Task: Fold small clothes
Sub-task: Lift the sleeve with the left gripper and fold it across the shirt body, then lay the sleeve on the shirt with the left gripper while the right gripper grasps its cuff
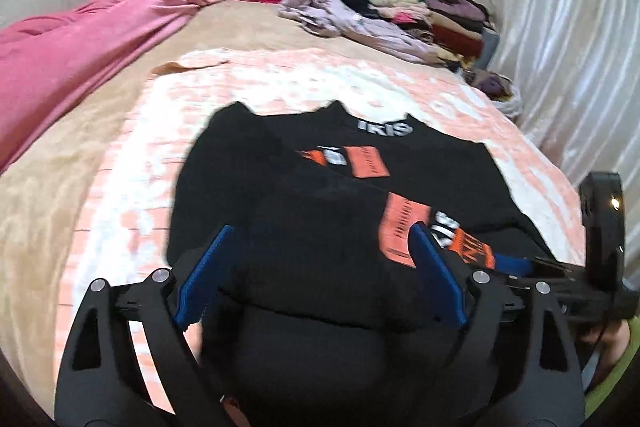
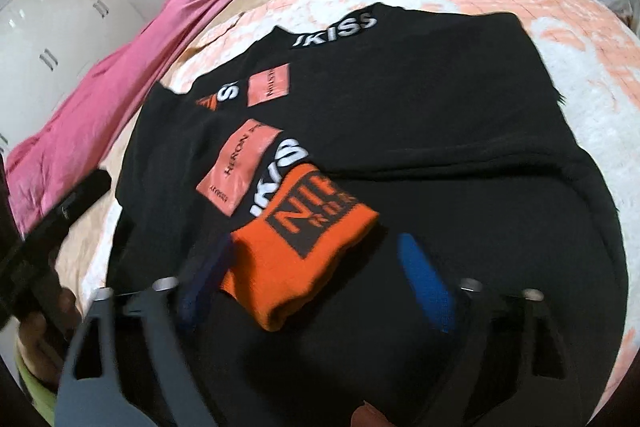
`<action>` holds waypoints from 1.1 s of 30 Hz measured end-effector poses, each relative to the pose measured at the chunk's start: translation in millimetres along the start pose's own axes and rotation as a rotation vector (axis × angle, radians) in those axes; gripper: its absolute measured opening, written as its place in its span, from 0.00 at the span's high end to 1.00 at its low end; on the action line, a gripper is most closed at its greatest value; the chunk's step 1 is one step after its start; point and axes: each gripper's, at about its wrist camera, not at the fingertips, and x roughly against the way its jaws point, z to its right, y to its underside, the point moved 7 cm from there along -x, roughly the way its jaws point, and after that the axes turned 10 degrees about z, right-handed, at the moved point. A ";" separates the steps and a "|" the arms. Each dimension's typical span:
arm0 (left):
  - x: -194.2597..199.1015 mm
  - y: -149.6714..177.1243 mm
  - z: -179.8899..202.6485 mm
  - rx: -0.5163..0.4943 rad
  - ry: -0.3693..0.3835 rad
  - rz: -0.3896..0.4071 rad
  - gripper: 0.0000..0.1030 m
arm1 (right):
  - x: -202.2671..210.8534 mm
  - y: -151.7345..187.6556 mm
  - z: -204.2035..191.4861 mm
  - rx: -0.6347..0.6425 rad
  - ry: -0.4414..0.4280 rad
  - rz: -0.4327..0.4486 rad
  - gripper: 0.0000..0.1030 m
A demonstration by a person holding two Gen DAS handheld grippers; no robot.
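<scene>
Left tool (image 1: 320, 267) gapes over black sweater (image 1: 328, 167); nothing gripped.

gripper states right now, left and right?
Left gripper: jaws open over the black sweater, gripping nothing.
Right gripper: jaws open astride the orange cuff, not pressing on it.

Bare peach quilt (image 1: 304, 83) beyond; clothes pile (image 1: 424, 11) far right.
</scene>
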 end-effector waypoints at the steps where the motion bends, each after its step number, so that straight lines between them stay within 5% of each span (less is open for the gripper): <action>1: 0.5 -1.7 -4.3 0.005 -0.008 0.006 0.21 | -1.3 0.3 -5.3 0.014 -0.012 0.003 0.51; 3: 2.6 -5.4 -13.0 0.014 -0.030 0.020 0.21 | -3.8 1.2 -14.9 0.026 -0.051 -0.001 0.78; 6: 5.4 -9.9 -23.1 0.028 -0.047 0.038 0.21 | -1.9 -2.0 -24.5 0.082 -0.040 0.023 0.95; 14: 12.4 -18.0 -63.1 0.090 -0.132 0.081 0.16 | 32.6 -48.3 -34.2 0.262 -0.037 0.128 0.95; 19: 10.3 -19.4 -66.8 0.116 -0.123 0.077 0.15 | 47.6 -83.1 -7.0 0.363 0.084 0.172 0.95; 28: -28.8 -31.2 -17.4 0.046 -0.030 -0.016 0.15 | -2.7 -88.0 50.7 0.343 0.194 0.098 0.95; 33: -60.9 -19.3 10.7 -0.024 0.020 -0.064 0.15 | -10.5 -89.9 61.5 0.357 0.220 0.105 0.81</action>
